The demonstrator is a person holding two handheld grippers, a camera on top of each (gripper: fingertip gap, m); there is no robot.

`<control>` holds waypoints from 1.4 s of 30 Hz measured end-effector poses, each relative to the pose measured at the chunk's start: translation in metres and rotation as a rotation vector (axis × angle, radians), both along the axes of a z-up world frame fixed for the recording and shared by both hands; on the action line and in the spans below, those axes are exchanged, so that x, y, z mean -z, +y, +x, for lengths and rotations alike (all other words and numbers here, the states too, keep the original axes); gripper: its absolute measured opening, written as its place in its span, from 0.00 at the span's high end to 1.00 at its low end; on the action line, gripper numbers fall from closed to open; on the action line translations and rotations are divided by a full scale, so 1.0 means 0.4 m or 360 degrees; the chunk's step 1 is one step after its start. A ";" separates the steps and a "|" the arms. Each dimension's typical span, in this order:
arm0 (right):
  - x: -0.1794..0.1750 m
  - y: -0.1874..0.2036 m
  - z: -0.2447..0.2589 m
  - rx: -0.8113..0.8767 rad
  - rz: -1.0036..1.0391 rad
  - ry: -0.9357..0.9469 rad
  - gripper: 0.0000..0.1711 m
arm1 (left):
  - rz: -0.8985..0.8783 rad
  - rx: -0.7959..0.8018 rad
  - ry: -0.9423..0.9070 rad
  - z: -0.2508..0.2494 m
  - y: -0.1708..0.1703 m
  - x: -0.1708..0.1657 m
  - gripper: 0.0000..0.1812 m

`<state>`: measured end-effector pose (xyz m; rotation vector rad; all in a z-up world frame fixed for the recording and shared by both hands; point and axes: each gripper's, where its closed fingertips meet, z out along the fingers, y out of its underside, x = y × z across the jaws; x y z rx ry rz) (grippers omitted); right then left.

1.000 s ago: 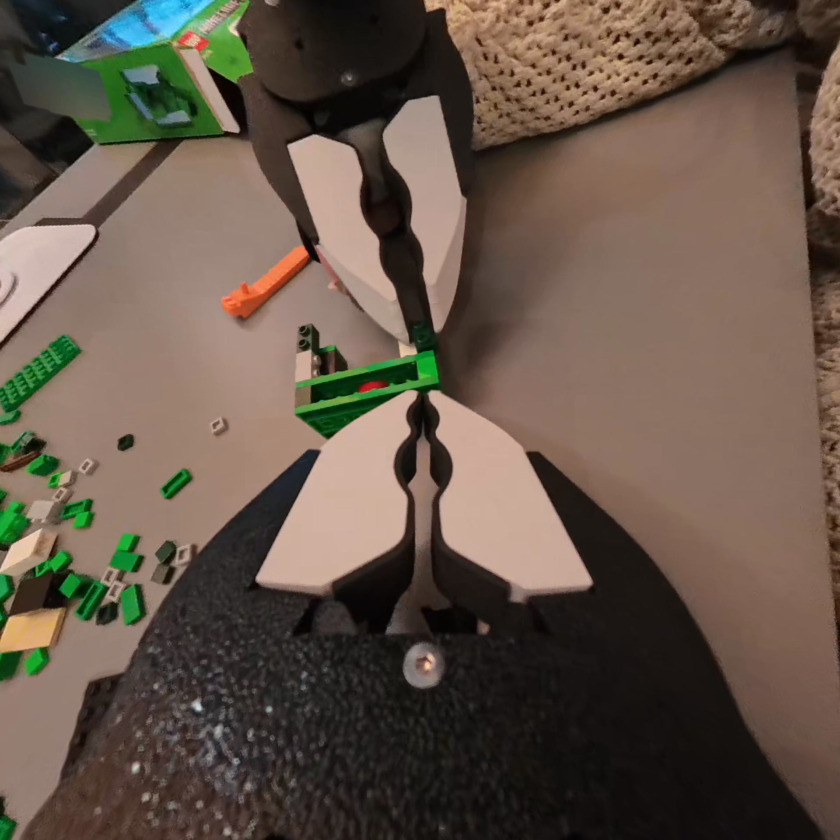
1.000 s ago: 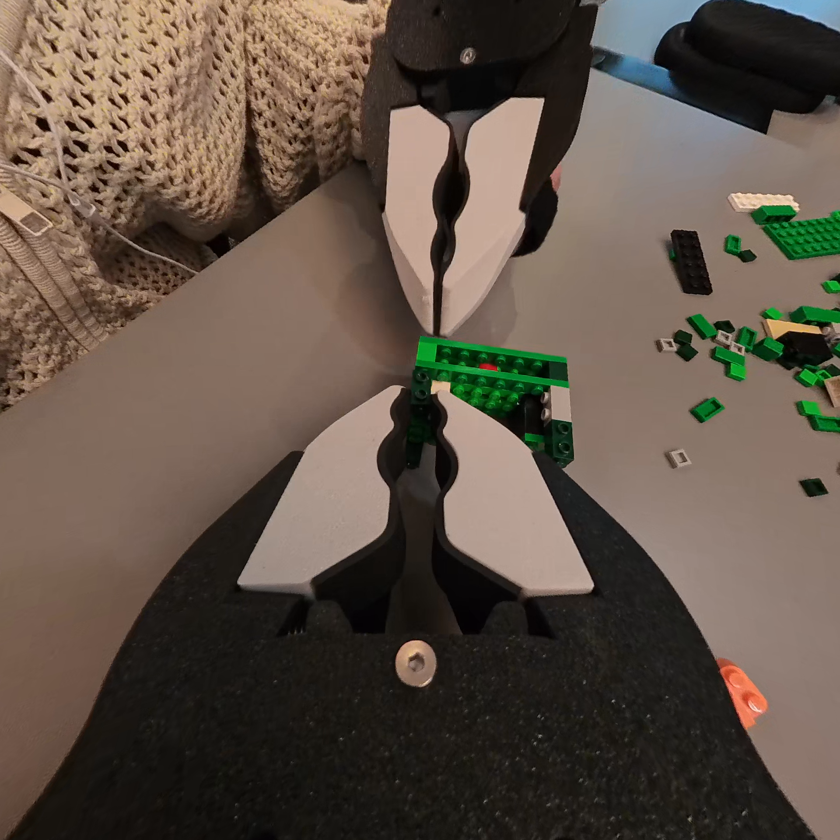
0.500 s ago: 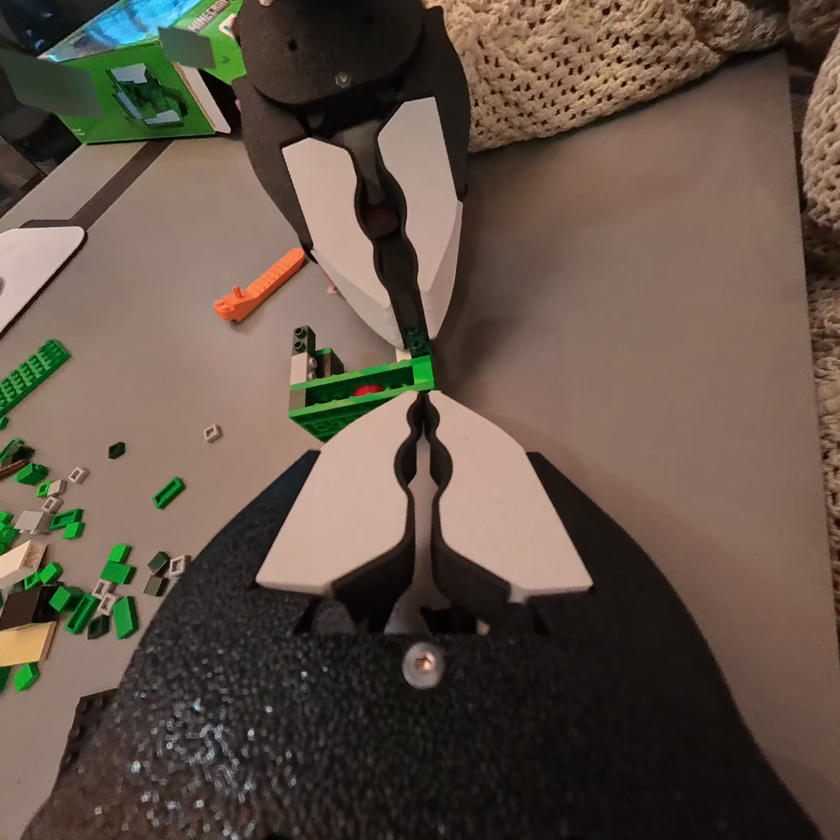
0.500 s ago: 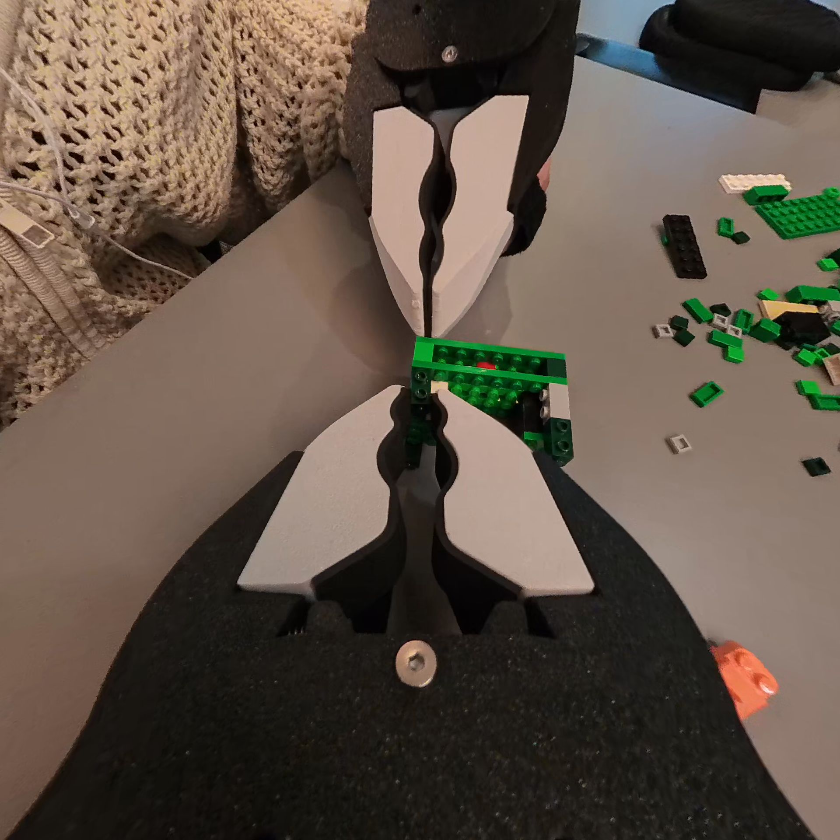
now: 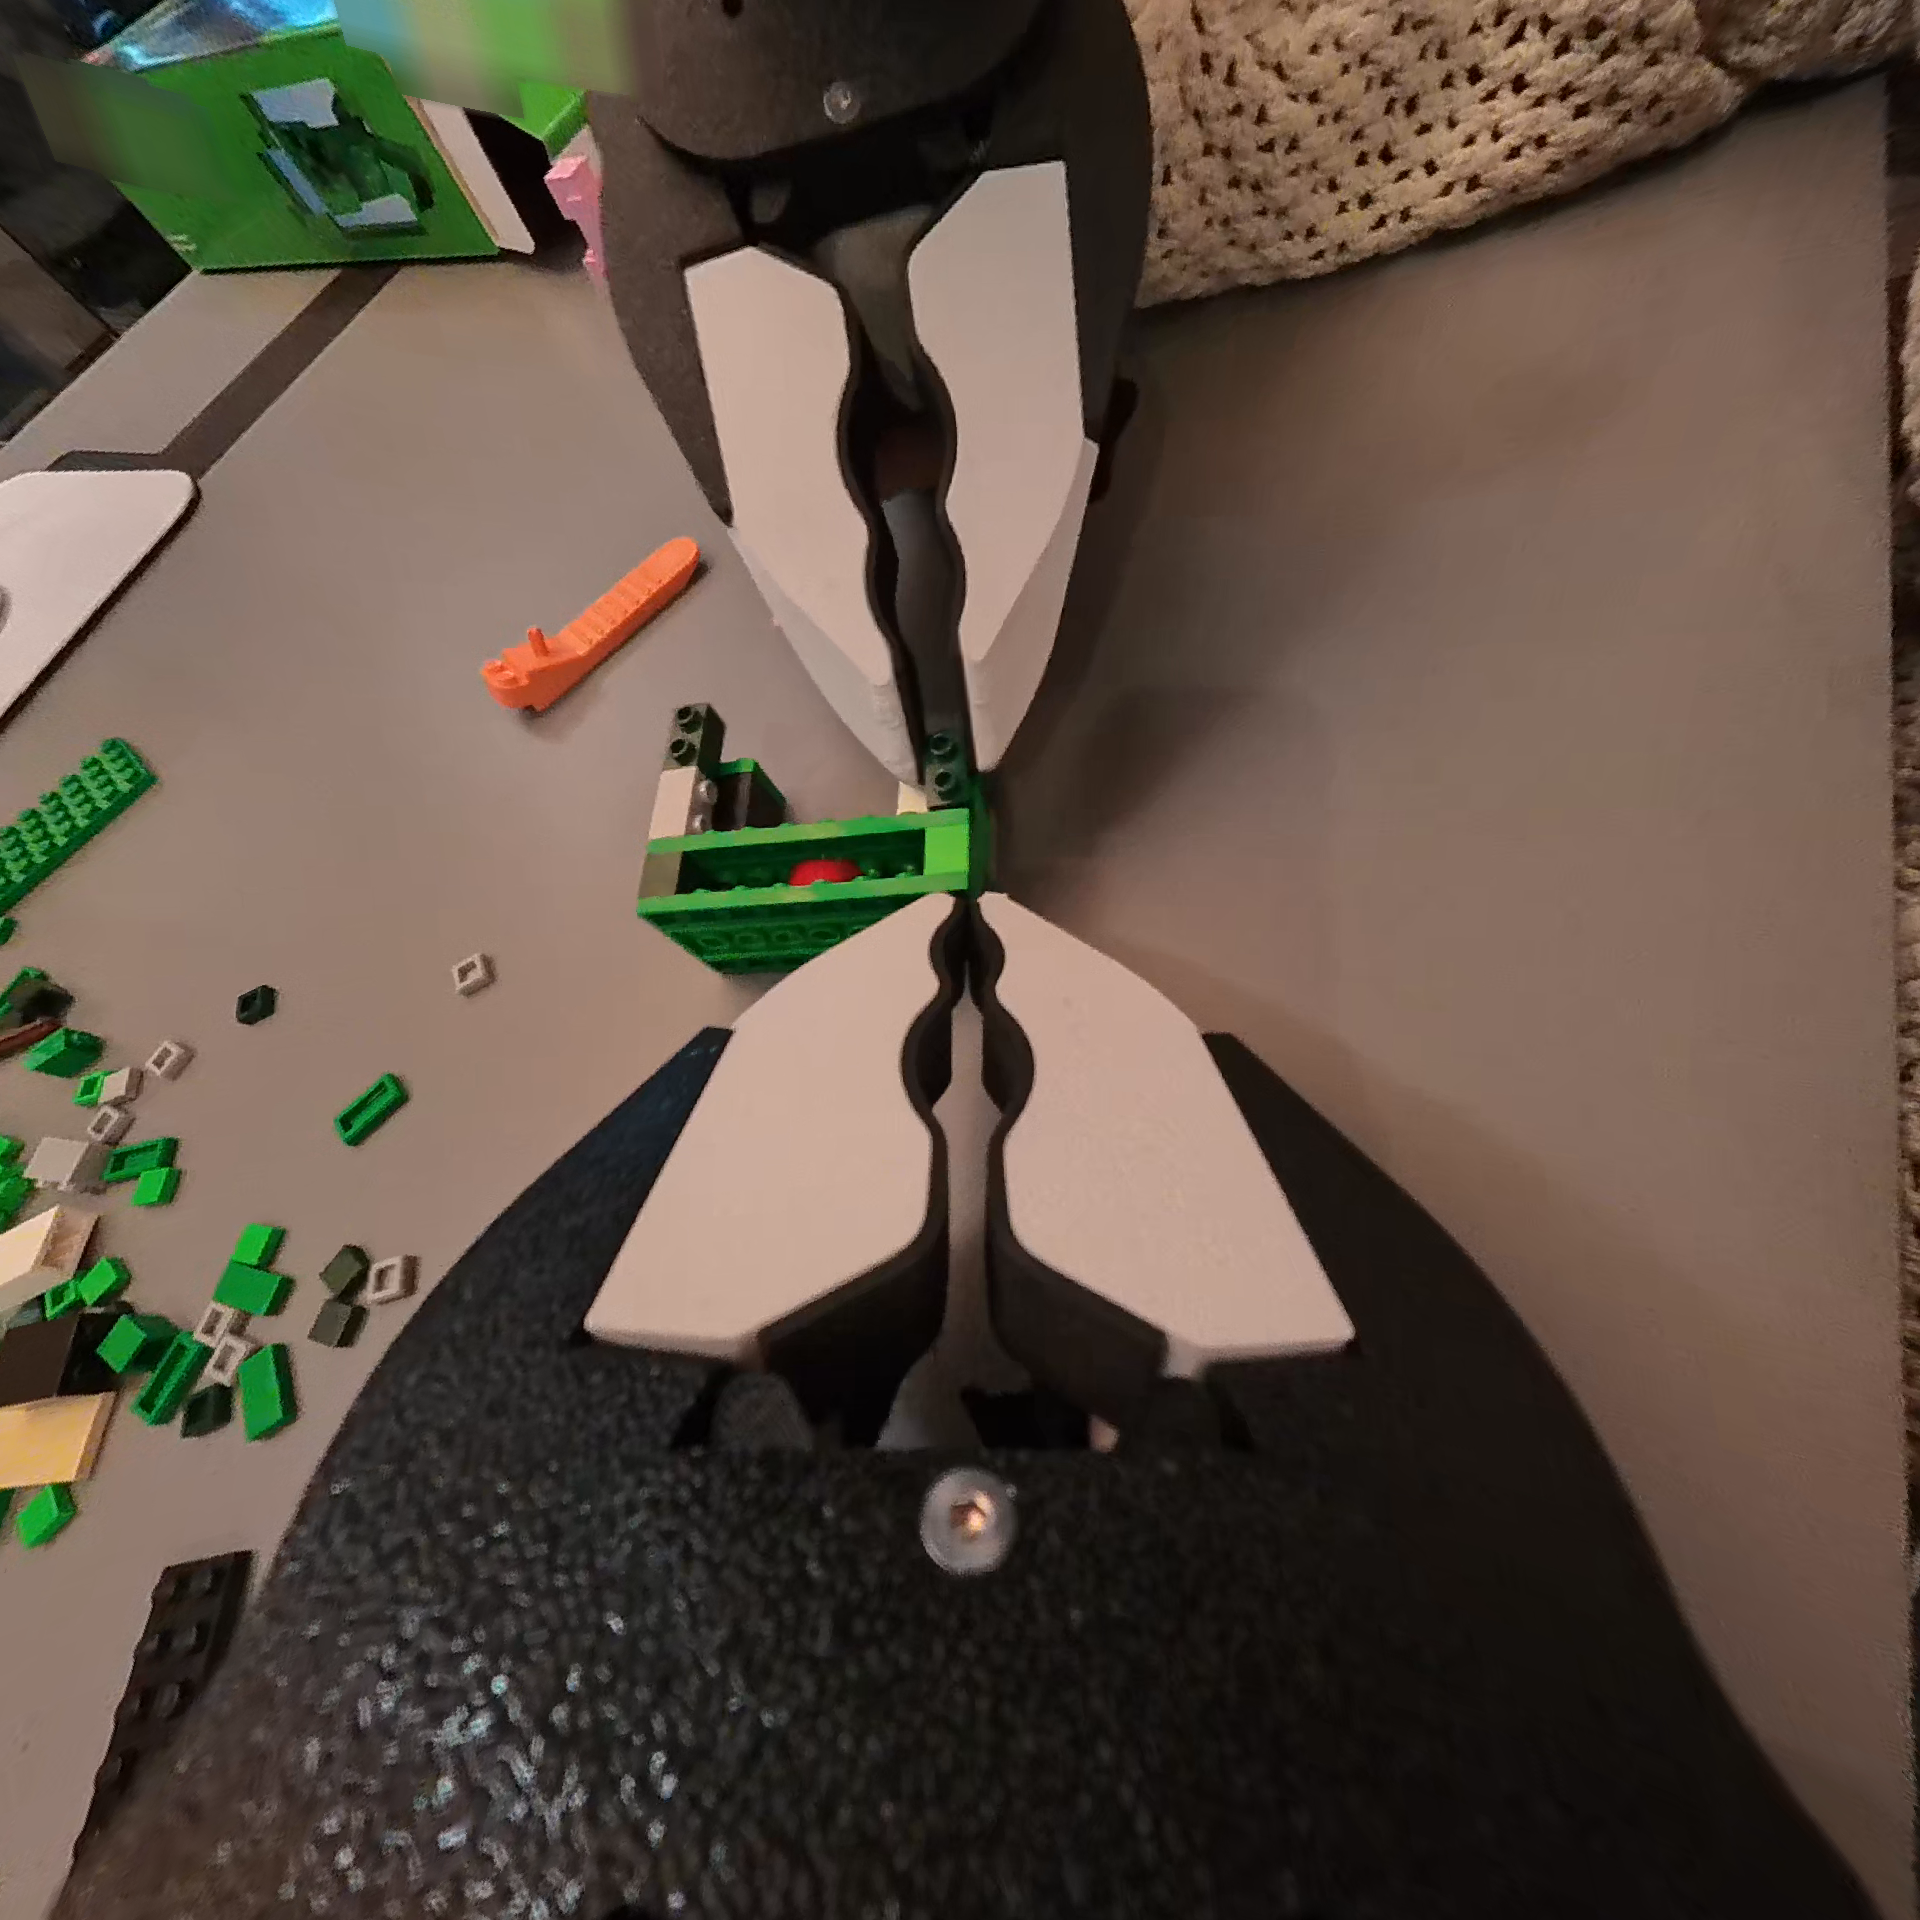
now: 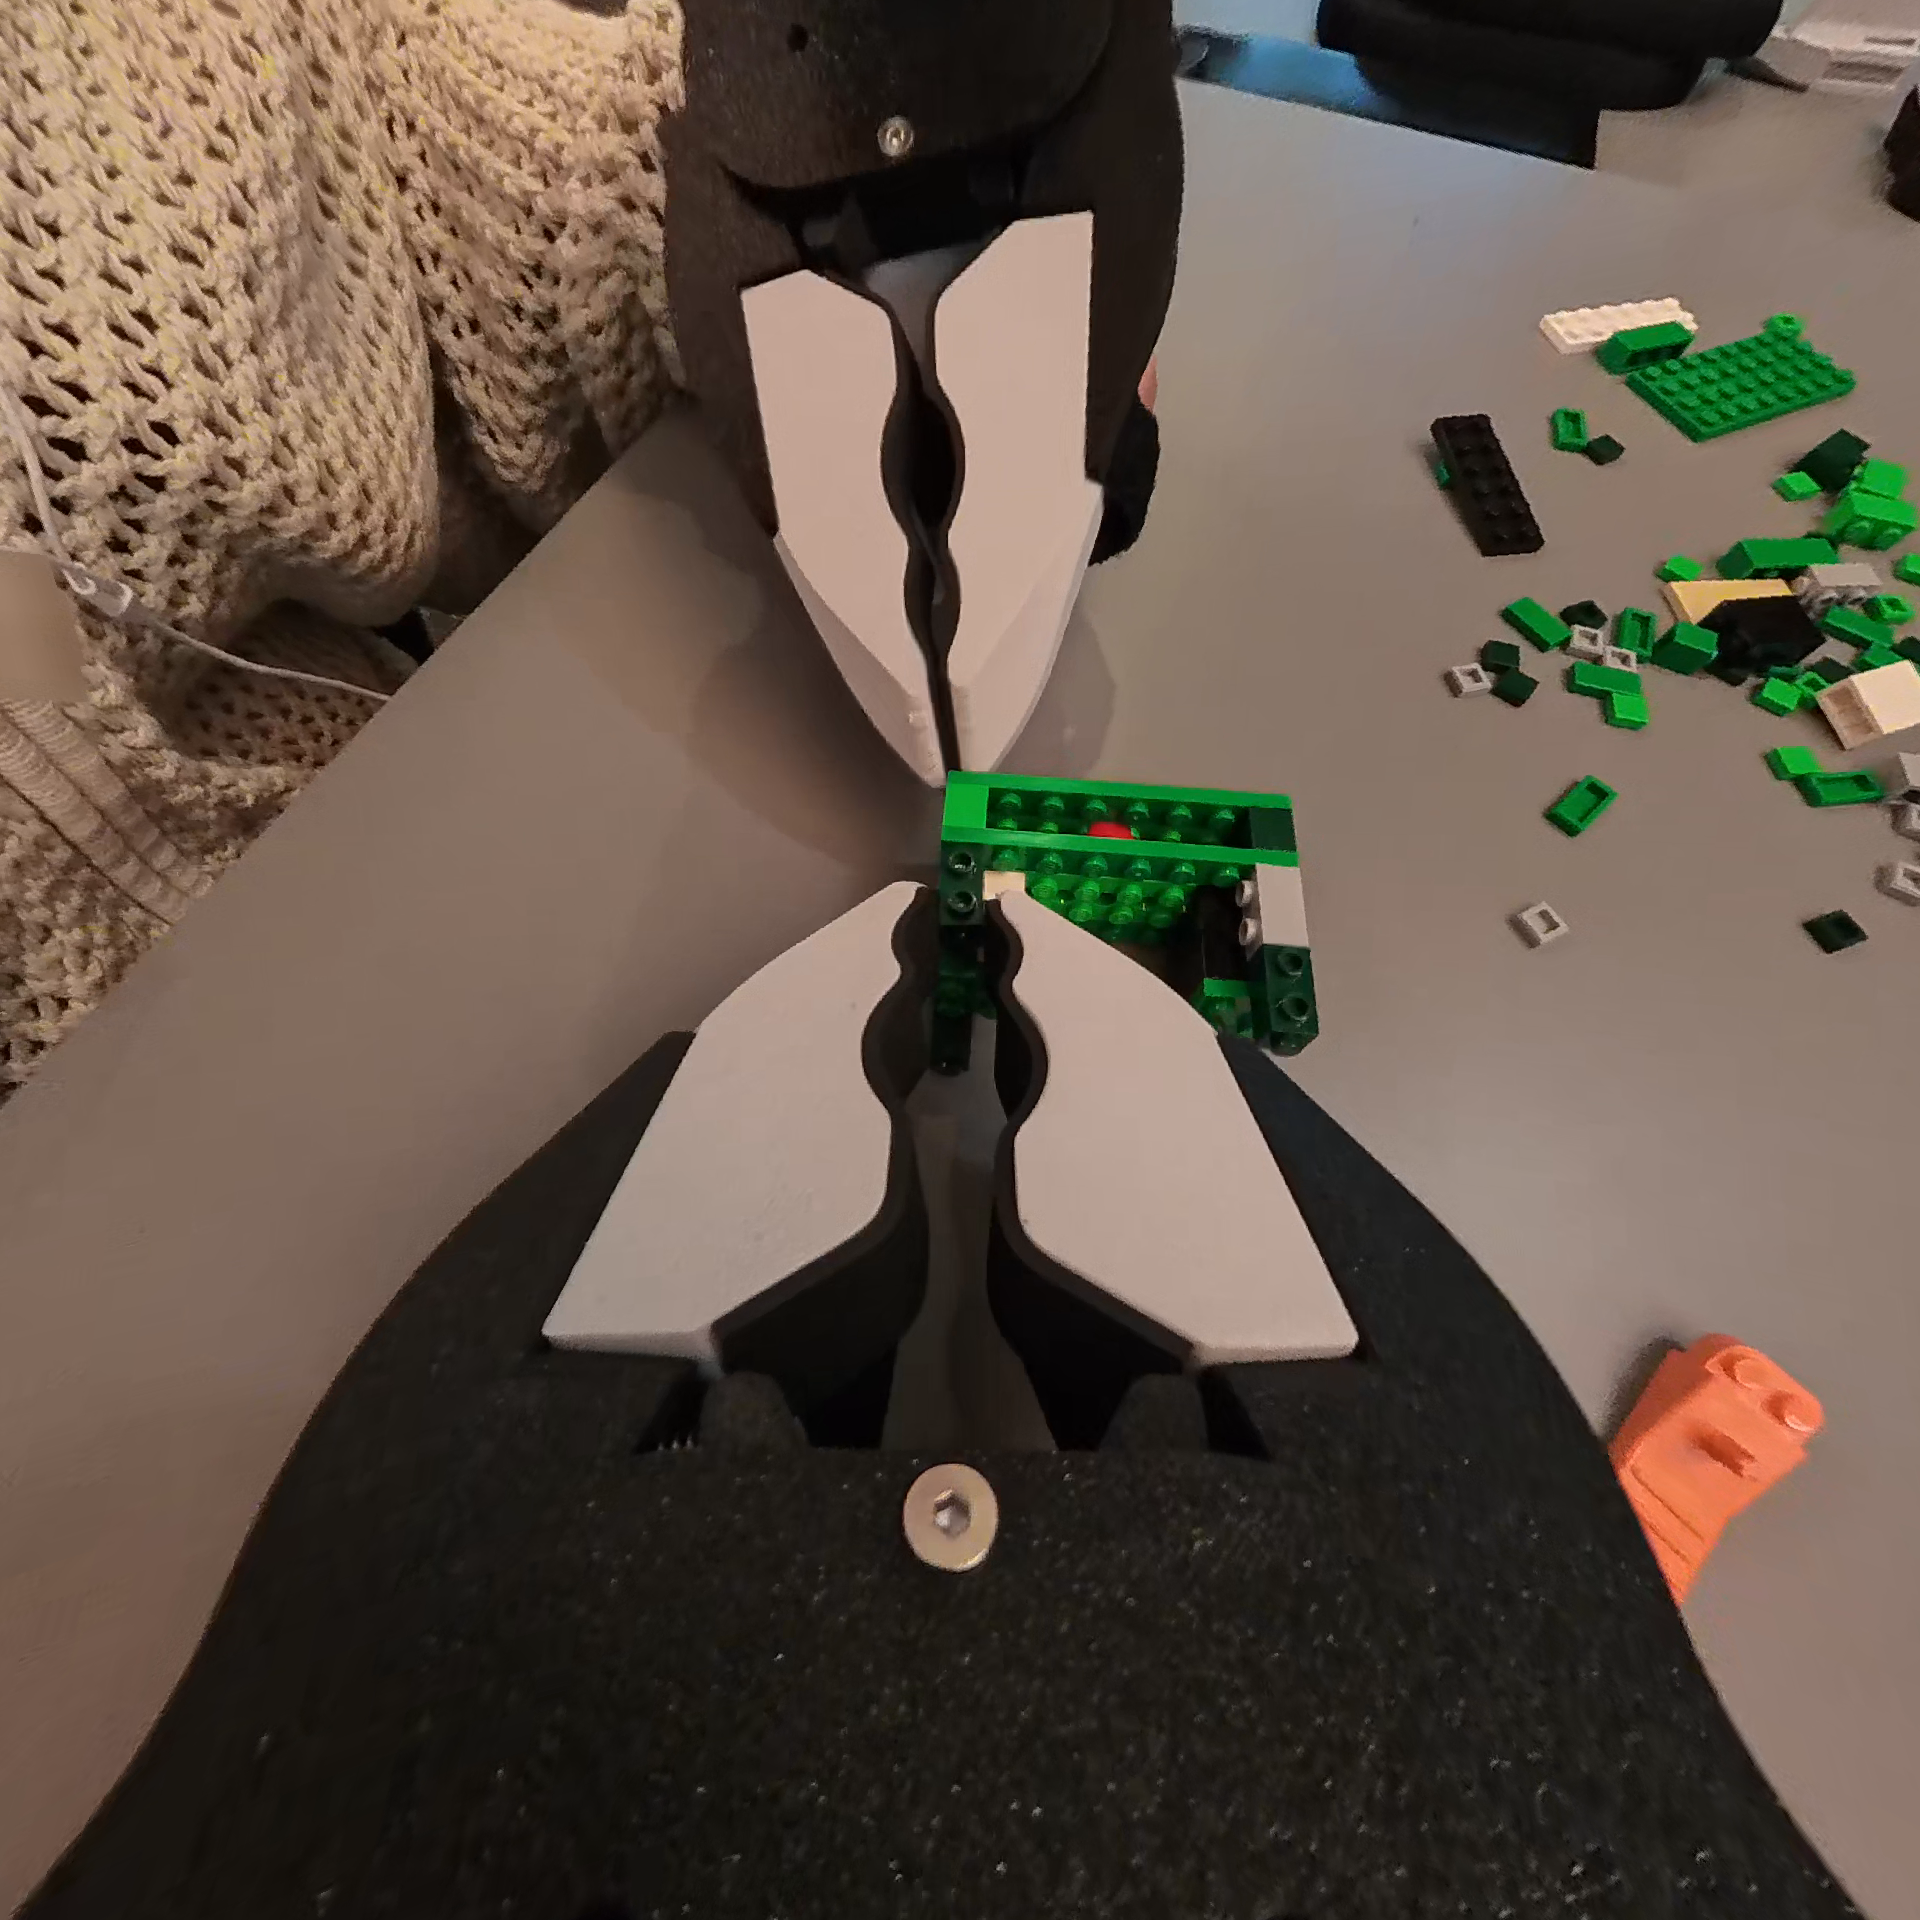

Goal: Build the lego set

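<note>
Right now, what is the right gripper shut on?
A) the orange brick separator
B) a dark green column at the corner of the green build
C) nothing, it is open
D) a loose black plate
B: in the right wrist view the right gripper is shut on the dark green column at the corner of the green build, while the orange brick separator lies untouched on the table.

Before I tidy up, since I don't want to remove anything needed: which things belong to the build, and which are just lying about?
In use:
- half-built green brick assembly
- dark green brick strip
- loose green, grey and white bricks
- green baseplate

Lying about:
- orange brick separator
- green cardboard set box
- cream knitted fabric
</note>
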<state>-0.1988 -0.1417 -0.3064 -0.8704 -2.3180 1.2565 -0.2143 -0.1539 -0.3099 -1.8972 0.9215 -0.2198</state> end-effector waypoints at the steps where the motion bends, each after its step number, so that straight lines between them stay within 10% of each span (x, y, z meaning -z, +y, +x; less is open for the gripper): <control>1: 0.000 0.002 -0.001 0.0006 0.0000 0.0002 0.95 | 0.0016 -0.0010 -0.0010 -0.004 0.003 -0.004 1.00; 42: 0.003 0.000 -0.006 0.0098 -0.0084 -0.0095 0.96 | -0.0050 -0.0007 -0.0138 -0.001 0.010 -0.014 1.00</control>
